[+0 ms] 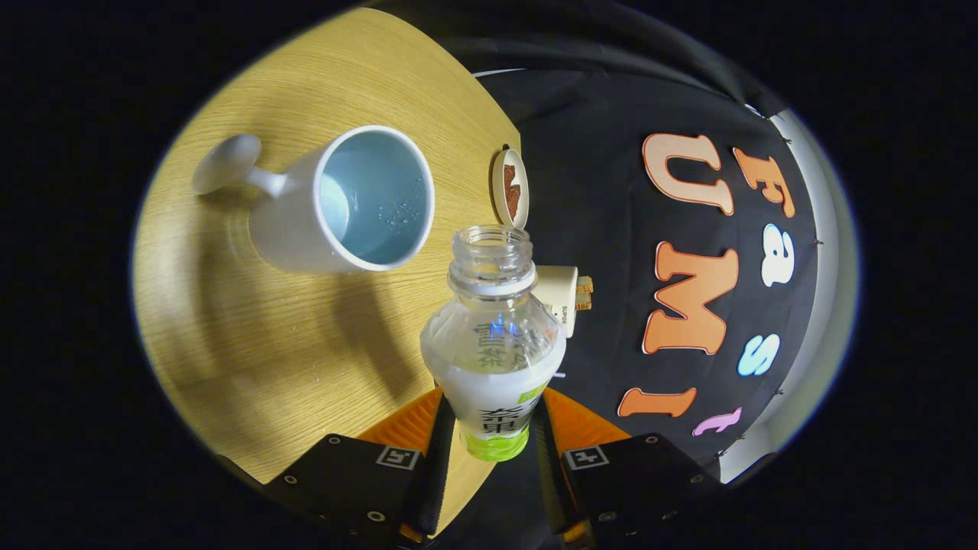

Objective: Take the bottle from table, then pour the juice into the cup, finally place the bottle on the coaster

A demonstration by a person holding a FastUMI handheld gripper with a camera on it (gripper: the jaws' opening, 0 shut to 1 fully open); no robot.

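- Gripper (493,435): fingers pressed against both sides of the plastic bottle (495,344), pinching its lower body; contact points partly hidden behind the bottle itself.
- Bottle: uncapped, clear neck and open mouth pointing away from the fingers, white label with a green band near the base; bottom end cut off from sight between the fingers. Liquid level hard to judge; upper body looks clear.
- Cup (348,202): white outside, pale blue inside, with a knob-ended handle on its far-left side; standing on the wooden table (252,336), beyond and left of the bottle mouth, apart from it. Droplets visible on the inner wall; contents at the bottom not readable.
- Coaster (510,188): round, pale rim with brown centre, at the table's right edge, just beyond the bottle mouth and right of the cup; seen nearly edge-on, surface detail unclear.
- Small white object (564,298) with a brown tip, just right of the bottle neck; partly hidden by the bottle, identity not determinable.
- Table: edge running behind the bottle, near portion cut off by the fingers.
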